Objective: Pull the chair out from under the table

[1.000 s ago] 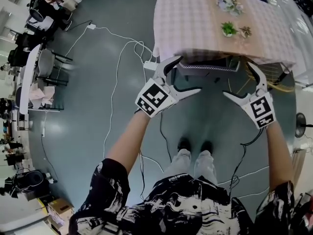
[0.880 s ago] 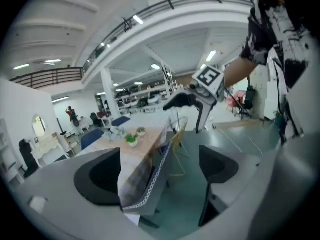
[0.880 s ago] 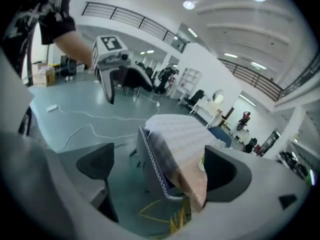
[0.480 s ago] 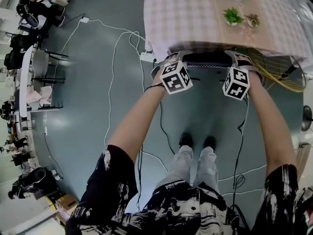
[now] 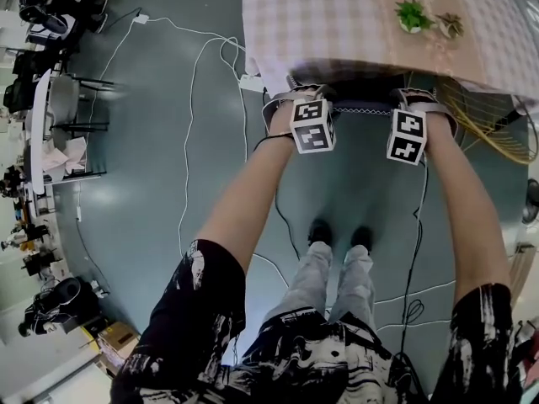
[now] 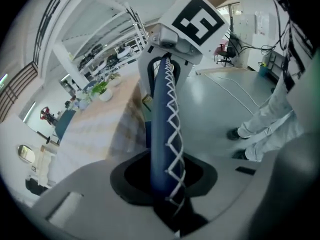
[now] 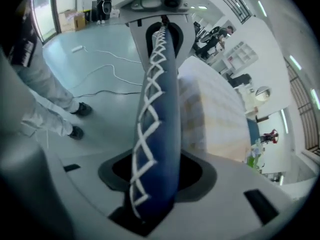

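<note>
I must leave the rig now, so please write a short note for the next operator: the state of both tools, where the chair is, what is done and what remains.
Left tool: jaws closing on the chair's back rail, which lies between them.
Right tool: jaws also closing on that rail, further to the right.
Place: the rail shows just at the edge of the table with the checked cloth. Everything below it is hidden under the table.
Done: both tools are set on the rail.
Left: finish the grip, then pull it out toward your feet, probably with both hands evenly.
</note>
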Demonstrator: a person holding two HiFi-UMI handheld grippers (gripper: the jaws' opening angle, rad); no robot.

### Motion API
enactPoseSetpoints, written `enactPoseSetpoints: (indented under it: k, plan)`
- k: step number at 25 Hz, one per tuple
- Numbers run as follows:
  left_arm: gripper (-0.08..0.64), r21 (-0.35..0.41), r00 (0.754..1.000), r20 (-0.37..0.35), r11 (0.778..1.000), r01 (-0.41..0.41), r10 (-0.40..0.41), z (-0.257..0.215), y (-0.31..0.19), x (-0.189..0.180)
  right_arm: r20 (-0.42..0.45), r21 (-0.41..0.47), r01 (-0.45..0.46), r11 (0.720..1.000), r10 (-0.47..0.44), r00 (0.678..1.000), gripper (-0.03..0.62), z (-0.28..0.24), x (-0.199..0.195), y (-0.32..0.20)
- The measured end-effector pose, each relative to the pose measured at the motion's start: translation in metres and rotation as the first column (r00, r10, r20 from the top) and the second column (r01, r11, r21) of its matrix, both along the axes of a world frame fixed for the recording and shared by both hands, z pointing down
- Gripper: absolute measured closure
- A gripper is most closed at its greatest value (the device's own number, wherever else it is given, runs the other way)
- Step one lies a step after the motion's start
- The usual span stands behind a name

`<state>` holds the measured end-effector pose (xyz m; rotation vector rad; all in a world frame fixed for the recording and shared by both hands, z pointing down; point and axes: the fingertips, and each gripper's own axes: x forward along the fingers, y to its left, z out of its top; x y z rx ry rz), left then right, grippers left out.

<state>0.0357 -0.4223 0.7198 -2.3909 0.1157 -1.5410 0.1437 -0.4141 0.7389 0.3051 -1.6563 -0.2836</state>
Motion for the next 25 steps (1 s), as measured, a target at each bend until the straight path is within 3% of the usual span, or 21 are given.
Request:
enactPoseSetpoints:
  k: [5,17,25]
  plan:
    - [0.491,0.024,0.999,0.018,0.999,-0.042,0.041,0.001,0.002,-0.002,0.019,-0.102,0.0,0.995,0.002,1.0,0.446,-0.002,-0.004,0.007]
    - [0.495,0.029,0.999,0.034,0.999,-0.034,0.033,0.001,0.03,-0.006,0.02,-0.103,-0.015,0.995,0.018,1.0,0.457,0.001,-0.01,0.037]
    - [0.497,0.009,0.997,0.057,0.998,-0.055,0.054,-0.002,0.093,-0.016,0.027,-0.137,-0.012,0.991,0.016,1.0,0.457,-0.002,-0.019,0.102]
